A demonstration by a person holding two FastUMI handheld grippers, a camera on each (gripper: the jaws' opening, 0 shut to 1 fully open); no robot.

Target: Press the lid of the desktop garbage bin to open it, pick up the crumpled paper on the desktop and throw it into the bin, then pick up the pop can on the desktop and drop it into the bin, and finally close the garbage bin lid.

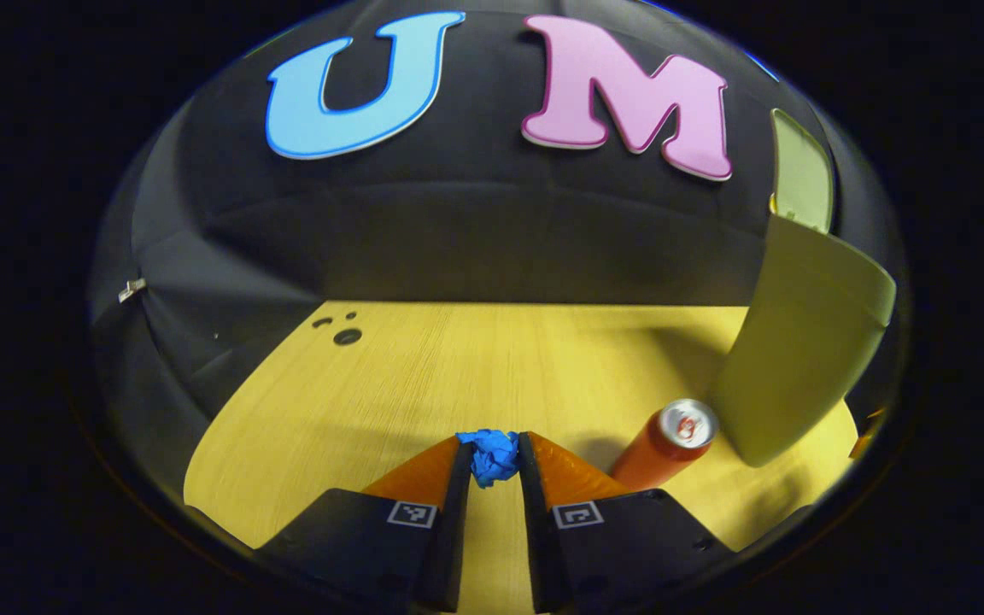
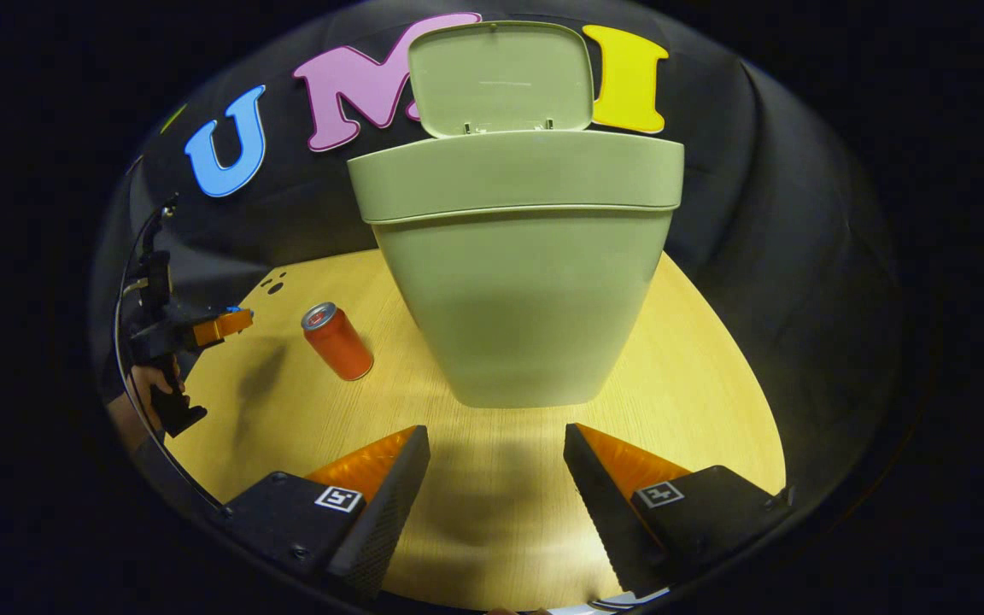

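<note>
In the left gripper view my left gripper is shut on a blue crumpled paper, held above the yellow wooden desktop. An orange pop can stands just right of it, and the pale green bin rises at the far right. In the right gripper view the bin stands straight ahead with its lid swung up. My right gripper is open in front of the bin, with nothing between its fingers. The pop can stands left of the bin. The left gripper, held by a hand, hovers at the far left.
Small dark holes mark the desktop's far left corner. The booth's black cloth wall closes off the back and sides. Bare wood lies between the can and the left edge of the desktop.
</note>
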